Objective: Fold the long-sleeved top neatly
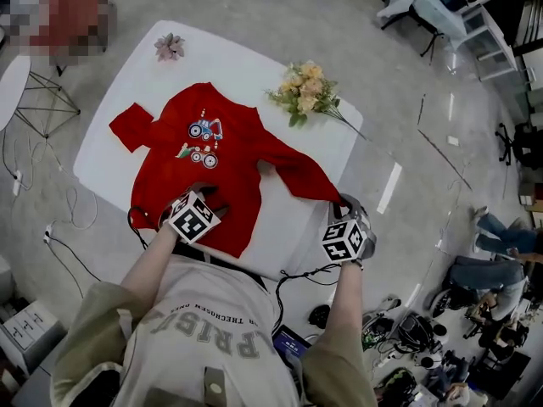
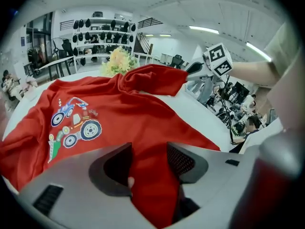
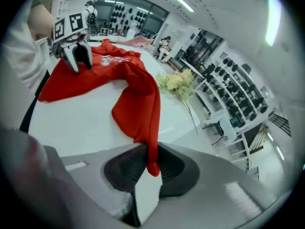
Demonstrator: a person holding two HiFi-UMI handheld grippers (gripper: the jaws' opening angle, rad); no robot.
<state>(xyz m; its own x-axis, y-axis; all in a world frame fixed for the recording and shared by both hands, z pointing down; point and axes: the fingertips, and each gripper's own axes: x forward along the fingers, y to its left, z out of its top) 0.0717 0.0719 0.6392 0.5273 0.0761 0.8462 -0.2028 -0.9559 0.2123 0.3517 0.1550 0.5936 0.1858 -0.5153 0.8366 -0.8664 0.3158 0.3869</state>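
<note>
- Red top lies print up on the white counter, with its hem toward us and its collar away.
- We see a tractor print on its chest.
- One sleeve stretches from the body to our right tool. That tool's jaws are pressed together on the cuff and hold it up off the counter by the near right edge.
- The other sleeve lies flat, out to the left.
- Our left tool sits over the hem with its jaws spread. Red cloth shows between them, but we see no squeeze on it.
- Past the top, a bouquet lies near the shoulder, and a small pink flower sits at the far corner, well apart from the cloth.
</note>
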